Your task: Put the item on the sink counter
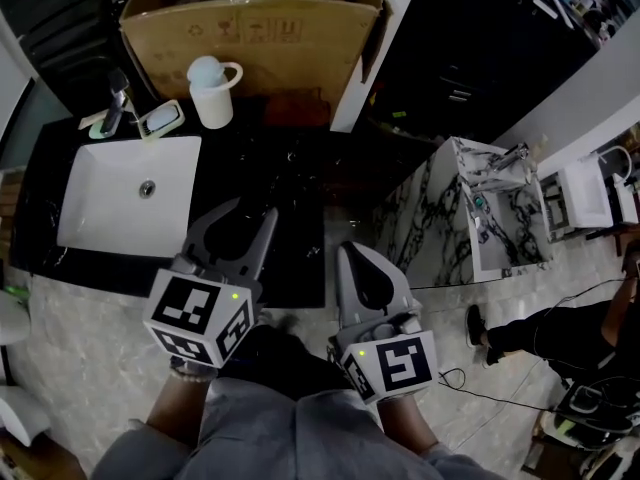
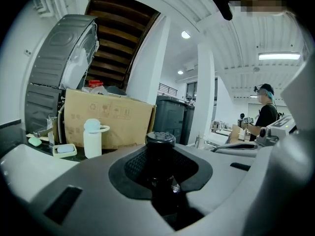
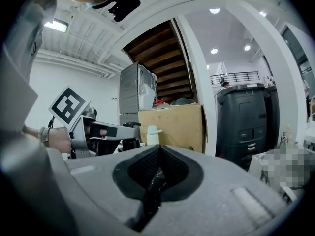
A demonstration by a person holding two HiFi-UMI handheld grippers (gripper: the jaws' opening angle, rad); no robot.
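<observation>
My left gripper [image 1: 238,230] is shut on a dark bottle [image 1: 243,226] with a black cap; it hovers over the front part of the black sink counter [image 1: 300,198], just right of the white basin [image 1: 130,203]. In the left gripper view the bottle [image 2: 160,140] stands upright between the grey jaws, and my left gripper [image 2: 160,156] points toward the counter's back. My right gripper [image 1: 362,268] is beside it off the counter's right front, with the jaws shut and nothing between them. In the right gripper view the jaws of my right gripper [image 3: 158,154] meet at the tip, and the left gripper [image 3: 106,132] shows at the left.
At the counter's back stand a faucet [image 1: 115,103], a soap dish [image 1: 160,118] and a white bottle with a pale blue cap [image 1: 210,90]. Behind them a cardboard box [image 1: 250,38]. A marble-patterned stand [image 1: 470,218] and a person's leg [image 1: 540,328] are at the right.
</observation>
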